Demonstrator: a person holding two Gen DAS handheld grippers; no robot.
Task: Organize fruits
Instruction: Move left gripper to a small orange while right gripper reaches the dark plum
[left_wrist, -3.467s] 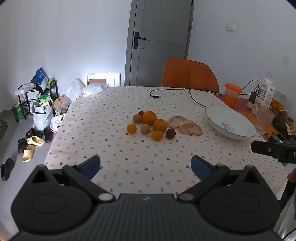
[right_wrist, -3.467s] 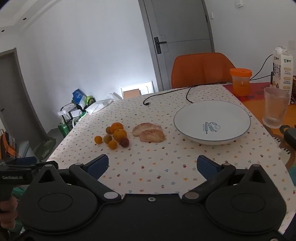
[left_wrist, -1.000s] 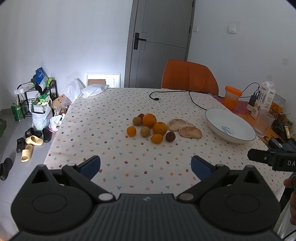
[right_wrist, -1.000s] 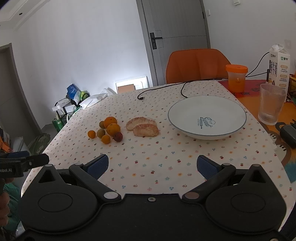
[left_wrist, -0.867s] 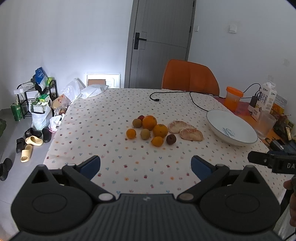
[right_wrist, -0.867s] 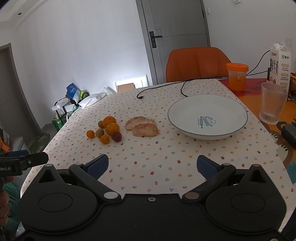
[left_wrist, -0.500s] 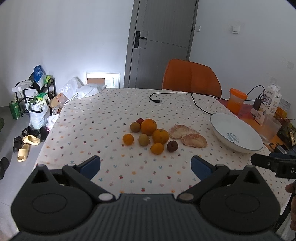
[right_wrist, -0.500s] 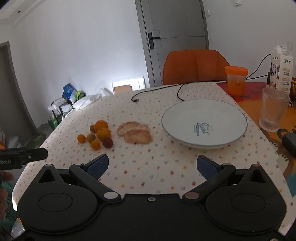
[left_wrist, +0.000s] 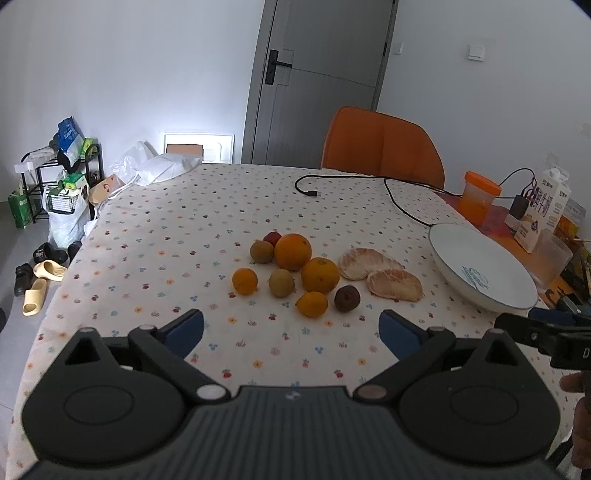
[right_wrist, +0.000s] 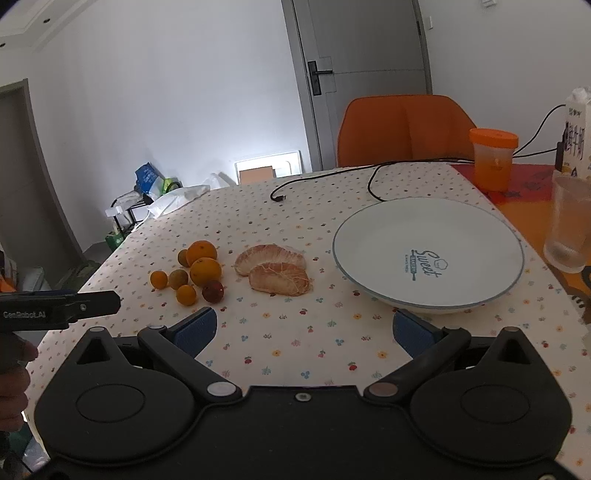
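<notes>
A cluster of fruit lies mid-table: two large oranges (left_wrist: 293, 252) (right_wrist: 205, 271), small oranges (left_wrist: 312, 304), brownish round fruits (left_wrist: 281, 282) and a dark plum (left_wrist: 347, 298) (right_wrist: 212, 291). Two peeled pomelo pieces (left_wrist: 394, 285) (right_wrist: 279, 277) lie to their right. A white plate (left_wrist: 480, 269) (right_wrist: 376, 236) stands empty further right. My left gripper (left_wrist: 291, 328) is open and empty, short of the fruit. My right gripper (right_wrist: 303, 326) is open and empty, short of the pomelo and plate.
A black cable (left_wrist: 373, 181) runs across the far table. An orange-lidded jar (right_wrist: 493, 158), a clear glass (right_wrist: 569, 225) and a milk carton (right_wrist: 576, 133) stand at the right. An orange chair (left_wrist: 380, 144) is behind the table. Shoes and bags are on the floor at left.
Both grippers have moved forward over the table, so the fruit and plate appear closer. Jaws stay open. Nothing on the table has moved.
</notes>
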